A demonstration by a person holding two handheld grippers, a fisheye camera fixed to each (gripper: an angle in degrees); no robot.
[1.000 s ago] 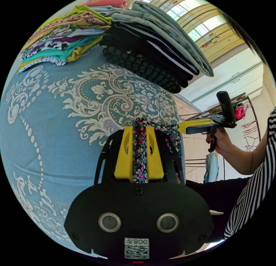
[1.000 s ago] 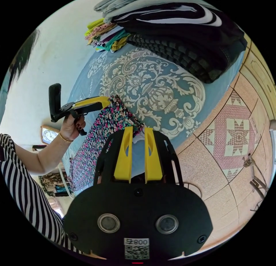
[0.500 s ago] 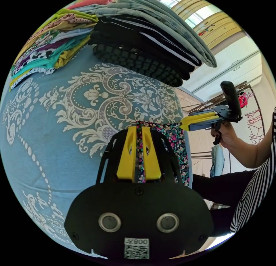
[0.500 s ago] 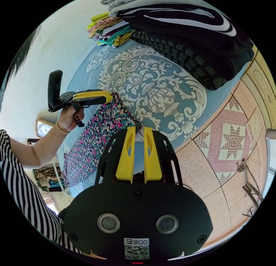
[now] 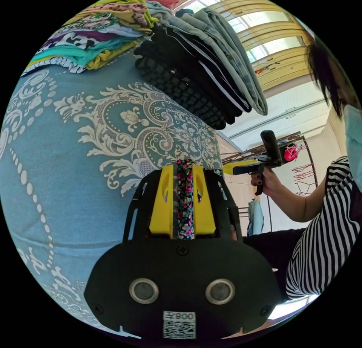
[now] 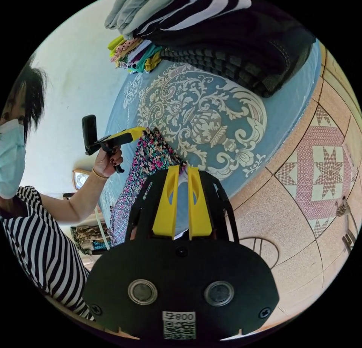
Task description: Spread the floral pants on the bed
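The floral pants (image 6: 145, 167) lie along the near edge of the bed (image 6: 279, 110), their top end stretched between both grippers. In the left gripper view my left gripper (image 5: 184, 166) is shut on a fold of the floral pants (image 5: 185, 201), which fills the gap between its yellow jaws. In that view the right gripper (image 5: 225, 170) is held in a hand beside the bed's edge. In the right gripper view my right gripper (image 6: 183, 170) is shut on the pants' corner at its jaw tips. The left gripper (image 6: 141, 130) pinches the other corner.
The blue bedcover (image 5: 56, 167) has a cream ornament. A stack of dark and grey folded clothes (image 5: 196, 80) and a colourful folded stack (image 5: 90, 43) sit at the far end. Patterned floor tiles (image 6: 320, 174) border the bed. A person in a striped top (image 6: 37, 242) stands close.
Both cameras have shifted and tilted, bringing the person's head into both views. Both grippers stay shut on the pants, still stretched between them.
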